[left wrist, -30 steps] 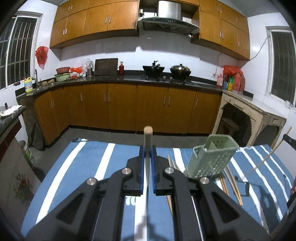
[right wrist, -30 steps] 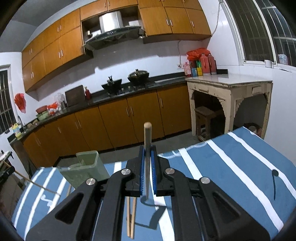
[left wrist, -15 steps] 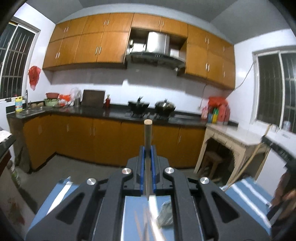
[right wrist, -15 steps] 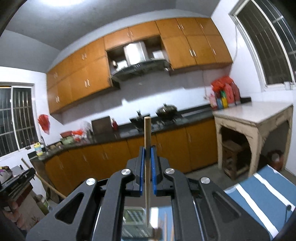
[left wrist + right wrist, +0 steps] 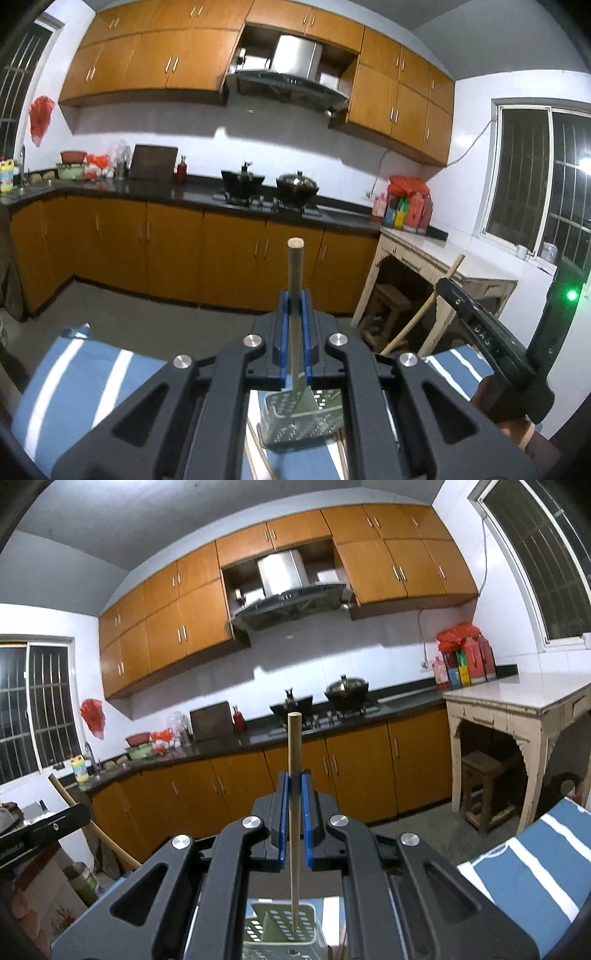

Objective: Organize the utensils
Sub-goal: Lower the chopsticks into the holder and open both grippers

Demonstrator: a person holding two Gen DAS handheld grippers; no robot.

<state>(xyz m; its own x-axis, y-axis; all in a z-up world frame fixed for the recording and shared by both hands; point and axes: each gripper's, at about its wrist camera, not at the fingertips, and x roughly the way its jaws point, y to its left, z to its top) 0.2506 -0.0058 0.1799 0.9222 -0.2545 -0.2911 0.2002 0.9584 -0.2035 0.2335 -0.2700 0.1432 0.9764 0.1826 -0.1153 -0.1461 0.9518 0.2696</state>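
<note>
My left gripper point(image 5: 295, 302) is shut on a wooden chopstick point(image 5: 295, 266) that stands upright between the blue pads. Below it, between the gripper's arms, sits the green perforated utensil holder point(image 5: 299, 417) on the blue striped cloth point(image 5: 92, 369). Loose chopsticks point(image 5: 255, 454) lie beside the holder. My right gripper point(image 5: 294, 782) is shut on a second chopstick point(image 5: 293, 775), whose lower tip hangs over the open top of the holder point(image 5: 280, 926). In the left wrist view the right gripper point(image 5: 480, 332) shows at the right edge, held by a hand.
Beyond the table's far edge lie bare floor and a run of orange cabinets point(image 5: 166, 251) under a dark counter with two woks point(image 5: 295, 182). A white side table point(image 5: 517, 705) with a stool point(image 5: 480, 771) under it stands on the right.
Both grippers have risen and tilted upward, each still clamping its chopstick. The green holder has slid from the middle of the views to below the grippers.
</note>
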